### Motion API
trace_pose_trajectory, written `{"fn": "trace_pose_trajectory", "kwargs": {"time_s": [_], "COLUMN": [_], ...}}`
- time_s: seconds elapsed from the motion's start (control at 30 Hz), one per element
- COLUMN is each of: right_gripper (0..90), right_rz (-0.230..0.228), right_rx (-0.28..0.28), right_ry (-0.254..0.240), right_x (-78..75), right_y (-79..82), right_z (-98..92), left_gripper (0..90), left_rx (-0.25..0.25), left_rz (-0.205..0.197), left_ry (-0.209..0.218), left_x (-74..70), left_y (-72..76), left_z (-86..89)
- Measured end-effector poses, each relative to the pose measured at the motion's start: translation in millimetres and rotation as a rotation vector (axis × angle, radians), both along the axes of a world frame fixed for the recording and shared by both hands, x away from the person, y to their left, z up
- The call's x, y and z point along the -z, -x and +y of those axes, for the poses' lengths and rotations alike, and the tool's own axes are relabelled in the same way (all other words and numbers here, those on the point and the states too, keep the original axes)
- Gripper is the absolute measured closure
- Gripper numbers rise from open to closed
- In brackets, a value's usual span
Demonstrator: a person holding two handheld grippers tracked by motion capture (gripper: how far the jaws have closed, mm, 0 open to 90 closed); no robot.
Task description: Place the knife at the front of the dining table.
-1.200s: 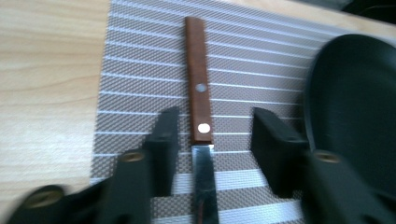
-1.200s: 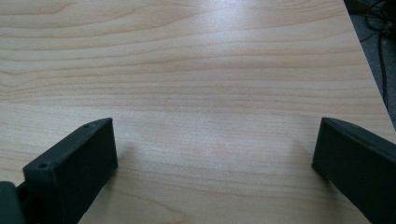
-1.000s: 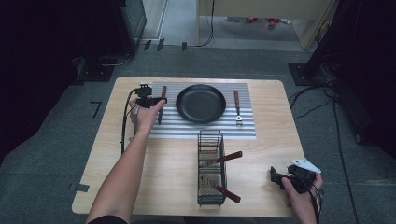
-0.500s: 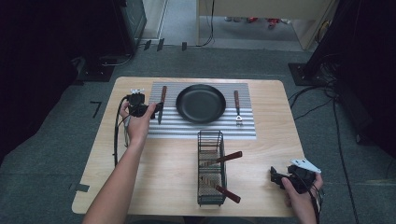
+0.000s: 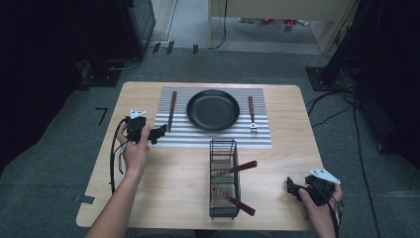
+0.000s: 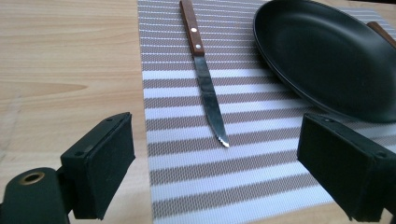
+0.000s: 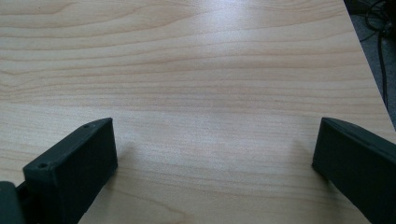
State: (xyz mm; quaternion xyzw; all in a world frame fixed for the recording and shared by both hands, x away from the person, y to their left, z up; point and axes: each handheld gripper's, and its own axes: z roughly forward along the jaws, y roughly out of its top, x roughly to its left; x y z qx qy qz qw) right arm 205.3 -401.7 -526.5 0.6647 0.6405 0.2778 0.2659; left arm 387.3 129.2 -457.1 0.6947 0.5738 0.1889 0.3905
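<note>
My left gripper [image 5: 157,133] hung with jaws wide apart and empty, just short of the one knife [image 6: 205,79] lying on the striped mat [image 5: 198,136] left of the single black pan [image 5: 213,109]. My right gripper [image 5: 293,189] was likewise spread over bare wood, right of the wire basket [image 5: 223,178] holding two wooden-handled utensils. I read no lettering anywhere. A fork [image 5: 252,113] lay right of the pan; grey carpet surrounded the table [image 5: 168,188].
</note>
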Motion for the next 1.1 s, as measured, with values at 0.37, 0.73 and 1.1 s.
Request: {"fn": "trace_pose_trajectory", "kwargs": {"time_s": [0.37,0.73,1.1], "right_gripper": [0.0,0.0,0.0], "right_rz": [0.000,0.000,0.000], "right_rx": [0.000,0.000,0.000], "right_ry": [0.000,0.001,0.001], "right_x": [0.0,0.0,0.0], "right_y": [0.0,0.0,0.0], "right_z": [0.1,0.0,0.0], "left_gripper": [9.1,1.9,0.0], "left_rx": [0.014,-0.010,-0.041], "left_rz": [-0.009,0.006,0.036], "left_ry": [-0.006,0.000,-0.035], "left_x": [3.5,19.3,42.1], "left_y": [41.6,76.1,112.6], "left_z": [19.2,46.4,71.7]}}
